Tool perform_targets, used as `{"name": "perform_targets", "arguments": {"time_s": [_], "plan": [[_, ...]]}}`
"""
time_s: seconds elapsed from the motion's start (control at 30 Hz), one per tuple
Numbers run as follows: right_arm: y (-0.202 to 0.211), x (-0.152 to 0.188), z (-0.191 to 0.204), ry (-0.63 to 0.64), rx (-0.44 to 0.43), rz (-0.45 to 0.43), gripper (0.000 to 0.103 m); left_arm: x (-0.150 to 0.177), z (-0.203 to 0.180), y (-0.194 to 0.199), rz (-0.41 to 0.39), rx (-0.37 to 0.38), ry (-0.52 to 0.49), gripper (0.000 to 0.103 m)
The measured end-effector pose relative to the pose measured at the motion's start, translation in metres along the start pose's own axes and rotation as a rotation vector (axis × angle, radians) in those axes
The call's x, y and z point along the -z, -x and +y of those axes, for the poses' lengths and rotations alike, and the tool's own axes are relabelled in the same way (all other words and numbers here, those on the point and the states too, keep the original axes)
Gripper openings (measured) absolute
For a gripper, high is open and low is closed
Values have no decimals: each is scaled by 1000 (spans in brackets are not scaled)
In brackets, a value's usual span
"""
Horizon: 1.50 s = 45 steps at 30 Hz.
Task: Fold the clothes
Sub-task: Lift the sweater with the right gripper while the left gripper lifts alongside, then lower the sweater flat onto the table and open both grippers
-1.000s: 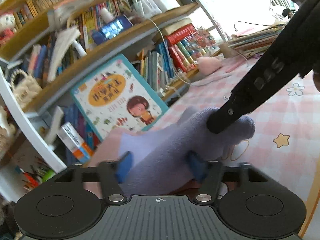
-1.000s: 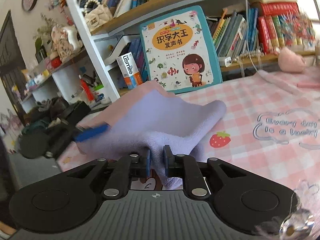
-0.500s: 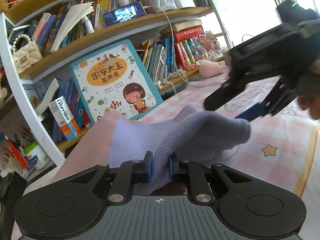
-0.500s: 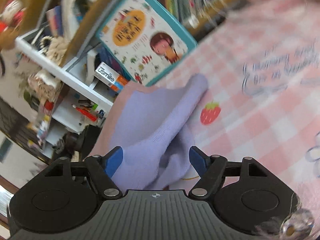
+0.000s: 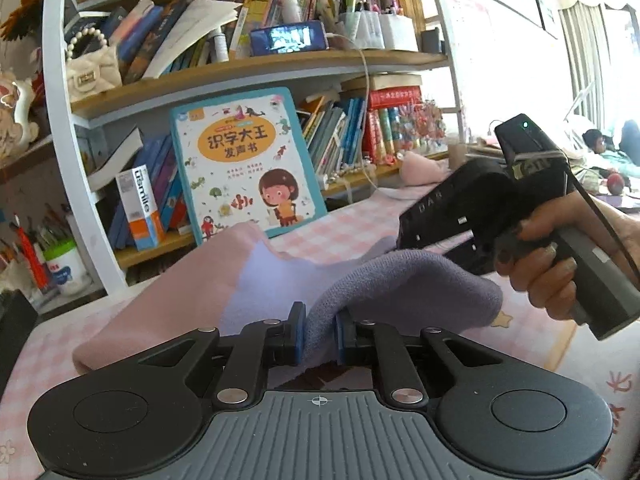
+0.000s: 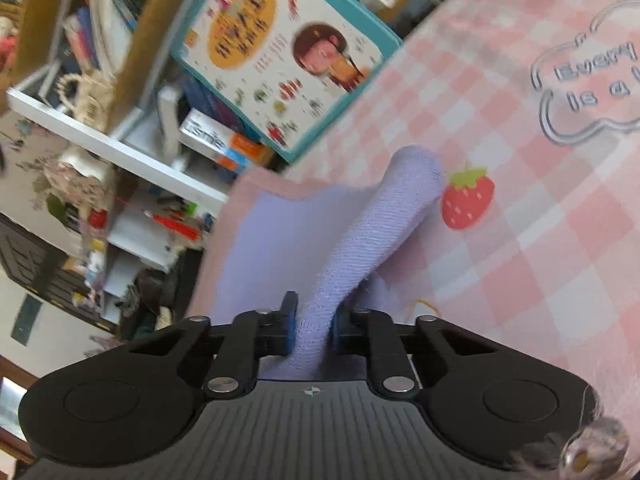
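I am holding the left gripper (image 5: 319, 334) tilted slightly downward, its jaws closing on a raised fold of the lavender garment (image 5: 400, 288); the right gripper (image 6: 313, 330), rolled sideways, is likewise closing on the cloth, gripped by the person's hand (image 5: 540, 268). The garment is lying on the pink checked table (image 6: 520, 240), near its shelf-side edge, with open cloth stretching rightward.

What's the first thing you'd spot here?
The purple sock, pinched between both grippers above the pink checked tablecloth; their jaws are closing on it. Behind it, a big picture book with a cartoon girl leans against the crowded bookshelf.
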State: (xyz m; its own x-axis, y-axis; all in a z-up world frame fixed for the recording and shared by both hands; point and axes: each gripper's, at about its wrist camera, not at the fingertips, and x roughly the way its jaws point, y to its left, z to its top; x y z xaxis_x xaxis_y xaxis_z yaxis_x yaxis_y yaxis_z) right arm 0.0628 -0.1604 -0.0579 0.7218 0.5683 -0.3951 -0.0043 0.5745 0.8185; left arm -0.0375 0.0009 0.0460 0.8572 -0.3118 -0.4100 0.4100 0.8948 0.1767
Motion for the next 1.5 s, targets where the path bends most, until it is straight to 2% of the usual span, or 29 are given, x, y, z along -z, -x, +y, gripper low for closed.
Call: {"name": "perform_targets", "arguments": {"time_s": [0.1, 0.17, 0.27, 0.33, 0.47, 0.5, 0.57, 0.6, 0.63, 0.67, 0.7, 0.87, 0.93, 1.03, 1.13, 1.17, 1.2, 1.27, 1.37, 1.5], "plan": [[24, -8, 15, 44, -47, -99, 11, -8, -11, 4, -42, 33, -45, 12], [47, -19, 28, 84, -89, -174, 11, -18, -20, 9, -99, 62, -86, 11], [93, -39, 62, 206, -150, -298, 11, -41, -33, 23, -238, 152, -152, 9], [123, -48, 95, 332, -182, -385, 11, -57, -38, 36, -345, 203, -172, 9], [181, -49, 167, 617, -277, -550, 11, -82, -33, 67, -541, 285, -141, 10], [191, -46, 181, 677, -297, -575, 11, -85, -29, 73, -574, 305, -124, 17], [202, -40, 204, 782, -306, -609, 11, -81, -20, 78, -589, 324, -102, 24], [204, -39, 213, 822, -302, -618, 11, -78, -16, 79, -588, 330, -92, 39], [200, -38, 218, 844, -289, -611, 11, -75, -12, 81, -588, 337, -83, 51], [191, -40, 220, 850, -265, -594, 11, -69, -9, 81, -576, 327, -78, 74], [179, -42, 219, 849, -240, -564, 11, -61, -5, 80, -548, 295, -78, 77], [80, -51, 183, 752, -60, -323, 11, -23, 24, 67, -323, 99, 10, 77], [36, -47, 167, 708, 22, -263, 11, -14, 39, 66, -263, 33, 70, 77], [-12, -38, 157, 636, 31, -188, 11, -4, 62, 67, -194, -52, 164, 77], [-51, -32, 156, 603, -41, -66, 15, -1, 79, 65, -175, -87, 241, 77], [-63, -29, 159, 605, -51, -17, 19, -3, 82, 63, -173, -93, 256, 77], [-72, -27, 160, 614, -53, 16, 35, -5, 83, 60, -170, -98, 264, 77], [-76, -20, 161, 643, -74, 32, 50, -9, 83, 51, -159, -103, 260, 77], [-55, -10, 160, 688, -90, 38, 52, -7, 77, 40, -134, -90, 237, 77], [-20, -11, 138, 672, -30, 3, 55, -3, 69, 27, -96, -62, 215, 77]]}}
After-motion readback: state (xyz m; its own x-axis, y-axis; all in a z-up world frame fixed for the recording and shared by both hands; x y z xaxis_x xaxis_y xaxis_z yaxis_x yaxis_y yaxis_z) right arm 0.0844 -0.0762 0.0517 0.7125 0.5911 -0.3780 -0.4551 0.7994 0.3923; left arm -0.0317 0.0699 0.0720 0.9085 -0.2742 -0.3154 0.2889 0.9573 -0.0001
